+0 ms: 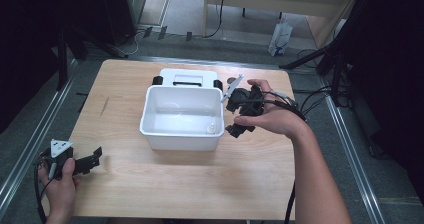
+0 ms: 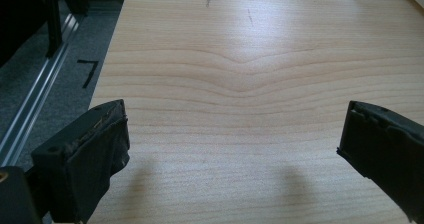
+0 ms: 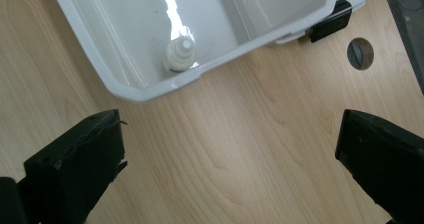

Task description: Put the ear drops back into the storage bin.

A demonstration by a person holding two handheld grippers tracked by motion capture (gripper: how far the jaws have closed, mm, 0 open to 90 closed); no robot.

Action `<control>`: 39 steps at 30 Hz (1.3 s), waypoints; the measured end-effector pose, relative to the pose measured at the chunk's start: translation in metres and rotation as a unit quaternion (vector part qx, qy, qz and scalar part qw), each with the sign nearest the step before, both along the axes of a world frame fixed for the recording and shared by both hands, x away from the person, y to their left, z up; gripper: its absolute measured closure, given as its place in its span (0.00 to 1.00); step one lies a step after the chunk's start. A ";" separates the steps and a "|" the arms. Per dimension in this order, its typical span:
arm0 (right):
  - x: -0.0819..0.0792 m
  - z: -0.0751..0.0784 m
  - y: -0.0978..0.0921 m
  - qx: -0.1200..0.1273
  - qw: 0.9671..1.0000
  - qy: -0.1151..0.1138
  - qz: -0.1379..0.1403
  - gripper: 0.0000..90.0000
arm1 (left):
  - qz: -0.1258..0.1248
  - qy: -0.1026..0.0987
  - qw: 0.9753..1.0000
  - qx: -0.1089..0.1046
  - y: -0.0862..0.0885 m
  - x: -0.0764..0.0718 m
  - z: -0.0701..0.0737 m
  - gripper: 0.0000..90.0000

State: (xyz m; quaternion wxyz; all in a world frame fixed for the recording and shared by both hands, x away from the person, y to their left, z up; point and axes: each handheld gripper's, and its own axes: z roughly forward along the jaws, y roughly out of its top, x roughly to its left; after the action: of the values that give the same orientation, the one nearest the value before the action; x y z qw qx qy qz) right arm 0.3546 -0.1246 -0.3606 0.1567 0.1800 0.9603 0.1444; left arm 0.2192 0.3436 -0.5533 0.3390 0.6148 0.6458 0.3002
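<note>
Near the table's middle sat a white tub (image 1: 181,134), a small white cap-like piece (image 3: 181,54) (too small to identify) in its near right corner. Just beside that corner hovered the right gripper (image 3: 230,169), jaws wide and empty, clearly nearer. Well apart at the near left edge, the left gripper (image 2: 232,154) gaped wide over bare table (image 2: 240,84).

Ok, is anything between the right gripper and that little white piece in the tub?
Yes. The tub's near wall stands between the open right gripper and the small white piece in the tub's corner. From above, nothing covers it.
</note>
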 end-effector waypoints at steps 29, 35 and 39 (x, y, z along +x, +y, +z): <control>-0.030 -0.049 -0.081 0.047 0.996 0.006 -0.079 0.00 | -0.001 0.001 1.000 0.001 0.000 0.000 0.000 0.00; -0.038 -0.062 -0.091 0.052 0.994 -0.001 -0.097 0.00 | -0.001 0.002 1.000 0.002 0.000 -0.001 0.000 0.00; -0.045 -0.075 -0.098 0.063 0.992 -0.006 -0.110 0.00 | -0.001 0.002 1.000 0.002 0.000 -0.001 0.000 0.01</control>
State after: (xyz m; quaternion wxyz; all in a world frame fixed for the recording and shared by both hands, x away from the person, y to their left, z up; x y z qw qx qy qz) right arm 0.3092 -0.2224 -0.4359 0.1655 0.2935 0.9227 0.1874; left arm 0.2187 0.3431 -0.5530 0.3367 0.6170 0.6450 0.2998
